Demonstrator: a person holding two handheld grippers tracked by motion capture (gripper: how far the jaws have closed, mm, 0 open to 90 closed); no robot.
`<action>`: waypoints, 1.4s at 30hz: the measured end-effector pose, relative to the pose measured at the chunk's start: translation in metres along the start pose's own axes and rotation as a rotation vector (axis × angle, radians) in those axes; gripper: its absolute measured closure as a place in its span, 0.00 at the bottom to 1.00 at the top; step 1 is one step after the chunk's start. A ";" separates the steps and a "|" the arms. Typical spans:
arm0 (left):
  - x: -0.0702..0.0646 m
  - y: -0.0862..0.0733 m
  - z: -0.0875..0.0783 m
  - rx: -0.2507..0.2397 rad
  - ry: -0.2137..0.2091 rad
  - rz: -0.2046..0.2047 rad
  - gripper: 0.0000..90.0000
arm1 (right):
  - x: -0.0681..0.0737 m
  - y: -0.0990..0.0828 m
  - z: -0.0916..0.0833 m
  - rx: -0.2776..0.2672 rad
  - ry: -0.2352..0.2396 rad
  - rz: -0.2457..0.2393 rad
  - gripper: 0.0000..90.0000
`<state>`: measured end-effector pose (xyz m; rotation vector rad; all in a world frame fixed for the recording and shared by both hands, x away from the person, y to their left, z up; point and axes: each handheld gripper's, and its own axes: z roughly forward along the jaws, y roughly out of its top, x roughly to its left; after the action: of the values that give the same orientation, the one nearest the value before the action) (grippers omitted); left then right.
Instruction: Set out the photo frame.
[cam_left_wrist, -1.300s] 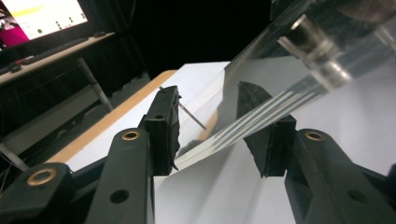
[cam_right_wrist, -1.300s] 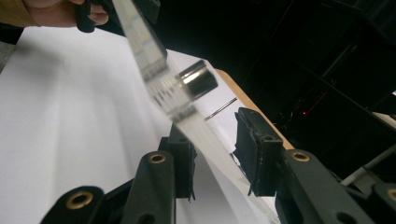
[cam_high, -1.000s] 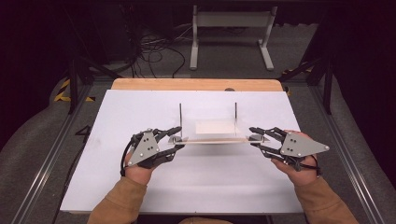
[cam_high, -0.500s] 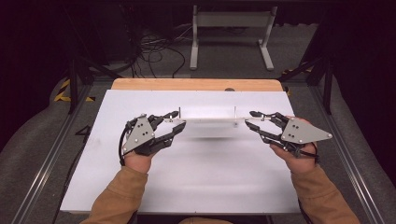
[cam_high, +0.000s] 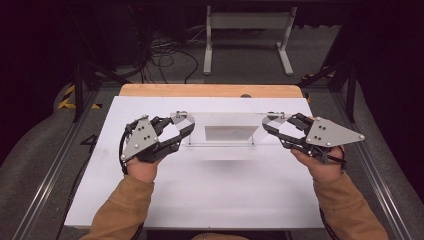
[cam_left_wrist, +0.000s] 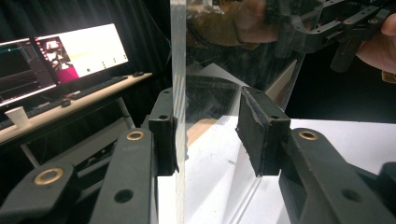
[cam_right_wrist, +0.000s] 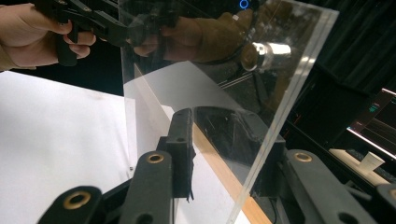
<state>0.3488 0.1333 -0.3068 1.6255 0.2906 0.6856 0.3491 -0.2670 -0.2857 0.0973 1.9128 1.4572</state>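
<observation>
Squarely over the middle of the white table sheet (cam_high: 210, 200), held up between both grippers: a clear acrylic stand (cam_high: 227, 132), long side running left to right, roughly level; soft shadow (cam_high: 220, 156) thrown on the sheet just beneath it, so no contact with the surface. Gripped at its left end by the left gripper (cam_high: 186, 131), jaws closed onto an upright end panel; seen along that gripper's own jaws, near pad (cam_left_wrist: 166, 140) pressed flat against the thick panel edge, other pad (cam_left_wrist: 259, 135) set against the clear sheet farther right. Gripped at the opposite end by the right gripper (cam_high: 267, 131), jaws closed likewise; in the right gripper view, slanted panel standing between the two pads, one pad (cam_right_wrist: 181, 149) on its near face, the other jaw dimly visible through the plastic. Beyond the sheet, a wooden board edge (cam_high: 210, 90); off to the side, lit monitors (cam_left_wrist: 79, 49) and a paper cup (cam_left_wrist: 18, 116) on a desk.
</observation>
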 end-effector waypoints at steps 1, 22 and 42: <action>0.000 0.000 0.000 0.000 0.000 0.000 0.67 | 0.000 0.000 0.000 0.000 0.000 0.000 0.73; 0.026 0.026 0.006 0.121 -0.074 -0.266 0.67 | -0.028 0.036 0.005 0.162 0.099 0.253 0.74; 0.052 0.019 0.024 0.184 -0.047 -0.361 0.64 | -0.054 0.015 0.036 0.167 0.119 0.418 0.72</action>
<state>0.4002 0.1392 -0.2755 1.7014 0.6099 0.3523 0.4043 -0.2577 -0.2505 0.5264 2.2029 1.5917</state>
